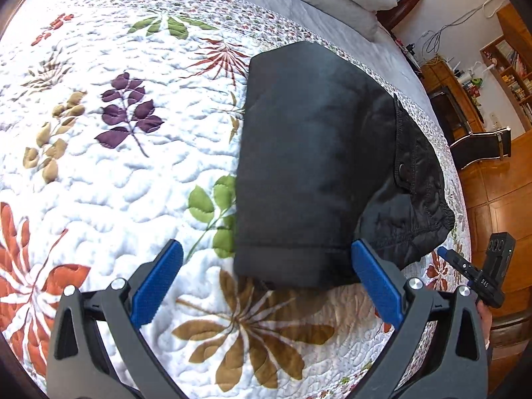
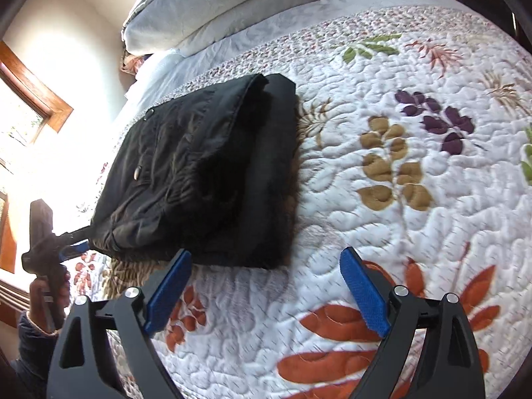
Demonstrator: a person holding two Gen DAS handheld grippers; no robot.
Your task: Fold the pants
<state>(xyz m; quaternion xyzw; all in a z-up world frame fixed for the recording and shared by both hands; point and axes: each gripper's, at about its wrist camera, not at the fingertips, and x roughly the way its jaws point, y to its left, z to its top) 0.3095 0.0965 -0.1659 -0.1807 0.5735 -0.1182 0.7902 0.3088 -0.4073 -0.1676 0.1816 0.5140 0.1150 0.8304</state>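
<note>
Black pants (image 1: 316,166) lie folded into a compact stack on a floral quilt (image 1: 116,183) covering a bed, near its edge. The left gripper (image 1: 266,266) and right gripper (image 2: 266,272) hover beside the bundle, fingers spread wide, holding nothing.
</note>
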